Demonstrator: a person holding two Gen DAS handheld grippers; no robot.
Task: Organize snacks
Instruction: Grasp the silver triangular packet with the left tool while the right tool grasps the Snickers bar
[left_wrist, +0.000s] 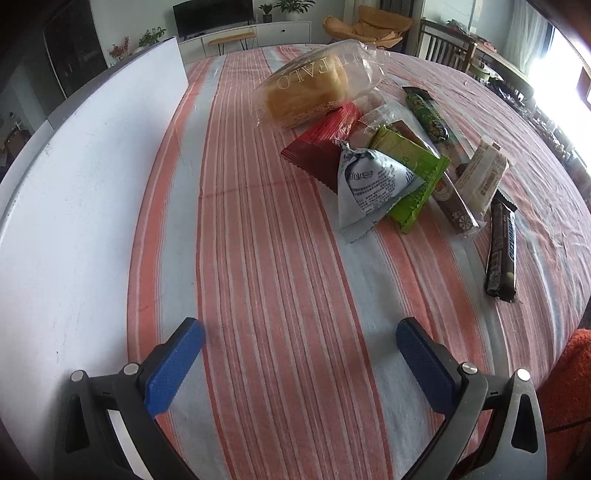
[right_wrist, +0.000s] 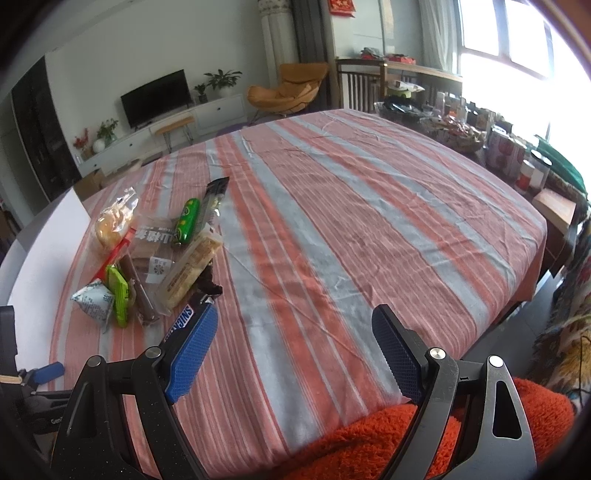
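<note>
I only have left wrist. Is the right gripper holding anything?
Observer: No. The right gripper is open, nothing between its fingers, over bare striped tablecloth.
Operator: Where is it relative to the snacks?
Observer: The pile lies to its left; the Snickers bar is nearest, partly hidden behind its left finger.
Operator: Anything right of the table?
Observer: A cluttered side table with jars and packages by the window.

A home living room: at the upper left of the right wrist view a television (right_wrist: 157, 96) sits on a low white cabinet (right_wrist: 207, 110) with potted plants (right_wrist: 221, 79), an orange lounge chair (right_wrist: 291, 90) at upper centre, and a striped cloth (right_wrist: 332, 221) covering the desk.
</note>
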